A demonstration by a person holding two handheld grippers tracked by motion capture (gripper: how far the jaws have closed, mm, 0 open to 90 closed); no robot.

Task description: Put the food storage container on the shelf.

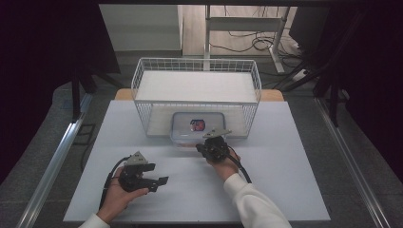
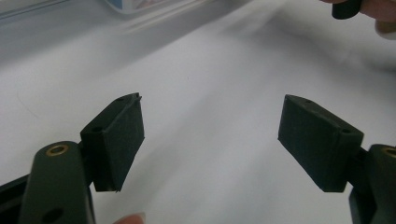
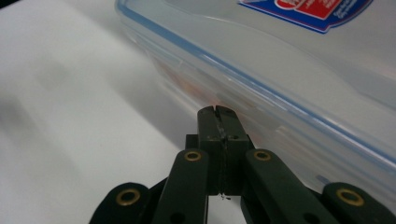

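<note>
A clear plastic food box with a blue-trimmed lid and a red-and-blue label sits half under the lower shelf of a white wire rack. My right gripper is shut, jaws pressed together with nothing between them, its tips right at the box's near side wall; contact cannot be told. In the right gripper view the tips point at that wall. My left gripper rests low over the white table at front left, open and holding nothing. Its pads stand wide apart.
The wire rack stands at the table's far middle with a white upper shelf. Beyond it are a desk frame and cables on the floor. Metal rails run along both sides of the table.
</note>
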